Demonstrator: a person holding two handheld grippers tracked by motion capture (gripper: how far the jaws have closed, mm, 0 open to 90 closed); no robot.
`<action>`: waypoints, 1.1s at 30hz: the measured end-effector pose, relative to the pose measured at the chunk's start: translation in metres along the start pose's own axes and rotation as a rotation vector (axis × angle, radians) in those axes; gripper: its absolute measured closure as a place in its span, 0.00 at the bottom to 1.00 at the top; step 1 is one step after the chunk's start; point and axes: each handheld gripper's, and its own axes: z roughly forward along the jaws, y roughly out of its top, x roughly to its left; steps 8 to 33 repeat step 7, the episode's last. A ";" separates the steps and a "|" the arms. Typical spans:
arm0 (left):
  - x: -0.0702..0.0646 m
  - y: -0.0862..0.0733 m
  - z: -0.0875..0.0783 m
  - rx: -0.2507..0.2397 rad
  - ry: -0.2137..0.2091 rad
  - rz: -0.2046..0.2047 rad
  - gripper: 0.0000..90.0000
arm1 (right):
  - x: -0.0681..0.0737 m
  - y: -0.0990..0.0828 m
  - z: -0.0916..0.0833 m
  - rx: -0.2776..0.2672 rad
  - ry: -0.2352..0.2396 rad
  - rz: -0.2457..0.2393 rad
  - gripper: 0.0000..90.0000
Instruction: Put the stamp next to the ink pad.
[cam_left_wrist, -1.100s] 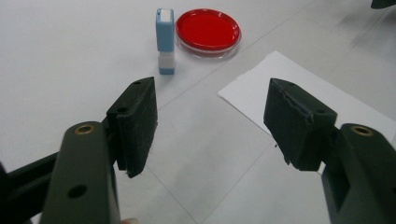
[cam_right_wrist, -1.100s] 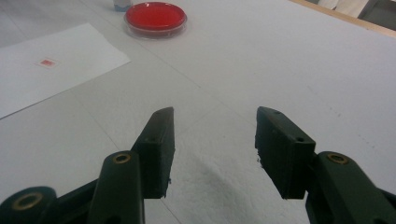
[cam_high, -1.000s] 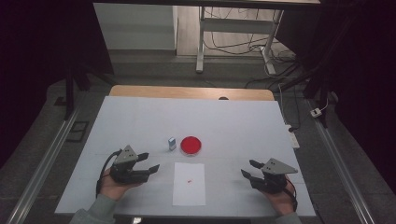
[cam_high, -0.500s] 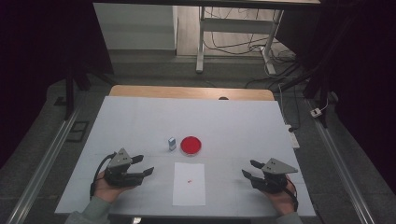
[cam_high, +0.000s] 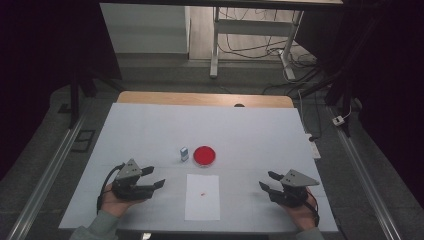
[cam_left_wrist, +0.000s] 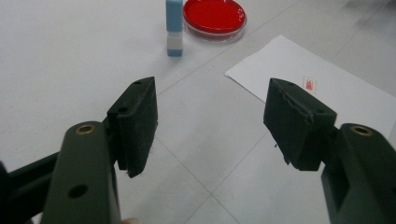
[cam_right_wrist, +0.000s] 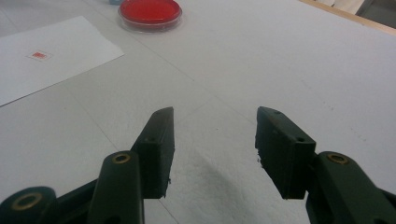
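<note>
My left gripper (cam_high: 159, 177) and right gripper (cam_high: 265, 181) both hang wide with nothing in them near the tabletop's (cam_high: 150, 125) front edge, and the little blue stamp (cam_left_wrist: 174, 25) stands mid-tabletop just beside the red dish (cam_left_wrist: 214, 16), light, hard and tippy, so I'd pinch its flat sides.

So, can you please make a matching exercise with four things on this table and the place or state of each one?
Things:
1. dish
2. stamp
3. paper
4. left gripper

Places or states:
A. white, with a small red mark on it
B. open, with nothing between its fingers
C. round and red, just beyond the paper
D. small, blue and white, upright just left of the dish

Pairs: 1-C, 2-D, 3-A, 4-B
</note>
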 end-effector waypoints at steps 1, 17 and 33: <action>0.000 0.000 0.000 0.001 -0.001 0.000 0.40 | 0.000 0.000 0.000 0.000 0.000 0.000 0.52; 0.001 0.000 0.000 -0.002 0.001 -0.004 0.40 | 0.000 0.000 0.000 -0.002 0.001 -0.001 0.52; 0.001 0.000 0.000 -0.002 0.001 -0.004 0.40 | 0.000 0.000 0.000 -0.002 0.001 -0.001 0.52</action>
